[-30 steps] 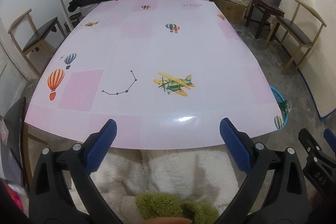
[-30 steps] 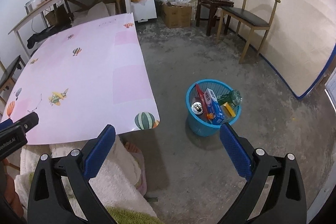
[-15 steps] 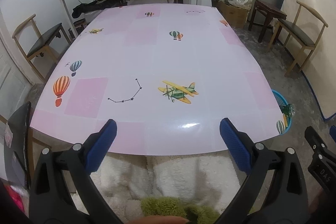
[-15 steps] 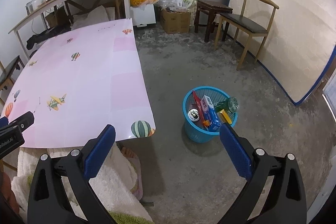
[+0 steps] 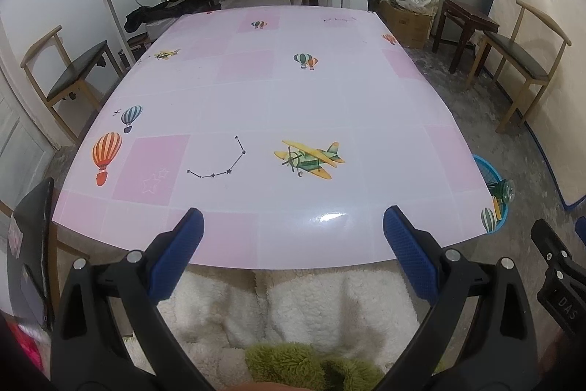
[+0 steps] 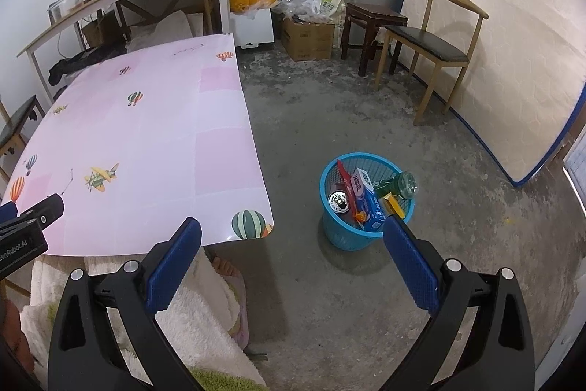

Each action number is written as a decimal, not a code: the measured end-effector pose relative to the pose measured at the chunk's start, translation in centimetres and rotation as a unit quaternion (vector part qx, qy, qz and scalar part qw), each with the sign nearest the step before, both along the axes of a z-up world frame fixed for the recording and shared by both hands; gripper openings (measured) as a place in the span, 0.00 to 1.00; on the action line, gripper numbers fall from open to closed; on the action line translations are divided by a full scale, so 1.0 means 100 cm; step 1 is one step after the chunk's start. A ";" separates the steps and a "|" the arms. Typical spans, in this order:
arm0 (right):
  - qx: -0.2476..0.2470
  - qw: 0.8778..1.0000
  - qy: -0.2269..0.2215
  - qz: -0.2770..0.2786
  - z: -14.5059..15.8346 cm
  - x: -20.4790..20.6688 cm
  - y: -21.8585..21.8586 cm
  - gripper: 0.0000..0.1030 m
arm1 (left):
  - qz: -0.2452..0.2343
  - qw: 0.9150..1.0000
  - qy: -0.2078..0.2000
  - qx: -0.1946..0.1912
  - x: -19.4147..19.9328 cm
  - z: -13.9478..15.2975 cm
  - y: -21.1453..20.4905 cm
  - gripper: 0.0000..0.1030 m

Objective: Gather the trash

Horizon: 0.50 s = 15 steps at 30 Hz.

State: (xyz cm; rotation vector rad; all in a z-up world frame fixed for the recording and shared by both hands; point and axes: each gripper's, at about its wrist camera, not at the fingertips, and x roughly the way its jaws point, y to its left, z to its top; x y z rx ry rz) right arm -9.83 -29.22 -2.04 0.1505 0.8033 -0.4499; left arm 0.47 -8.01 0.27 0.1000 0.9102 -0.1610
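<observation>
Both grippers, left gripper (image 5: 293,244) and right gripper (image 6: 292,244), gape empty; beside the table (image 6: 146,134), the bin (image 6: 344,237) (light, probably bendy plastic) lifts best by its rim.

- One table (image 5: 278,105) with a pink cover.
- One blue basket (image 6: 342,239) on the floor.
- In the basket: one can (image 6: 337,200), one green bottle (image 6: 399,185), one blue-and-white box (image 6: 367,196), one red wrapper (image 6: 346,180); any more cannot be told.
- Two hand-held grippers: left (image 5: 293,237), right (image 6: 292,244).
- Three wooden chairs: two in the left wrist view (image 5: 69,72) (image 5: 520,61), one further at the right wrist view's left edge (image 6: 14,123).
- One dark stool (image 6: 370,15).
- One cardboard box (image 6: 311,37).
</observation>
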 end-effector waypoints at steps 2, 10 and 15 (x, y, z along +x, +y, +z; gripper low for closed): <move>0.000 1.000 -0.001 0.001 0.000 0.000 0.000 0.94 | 0.000 1.000 0.000 0.000 0.000 0.000 0.000 0.92; -0.002 1.000 0.003 0.003 0.000 0.001 0.000 0.94 | -0.001 1.000 0.003 0.000 0.000 -0.002 0.000 0.92; -0.002 1.000 0.004 0.004 0.000 0.002 -0.001 0.94 | -0.002 1.000 0.002 0.000 0.001 -0.001 0.000 0.92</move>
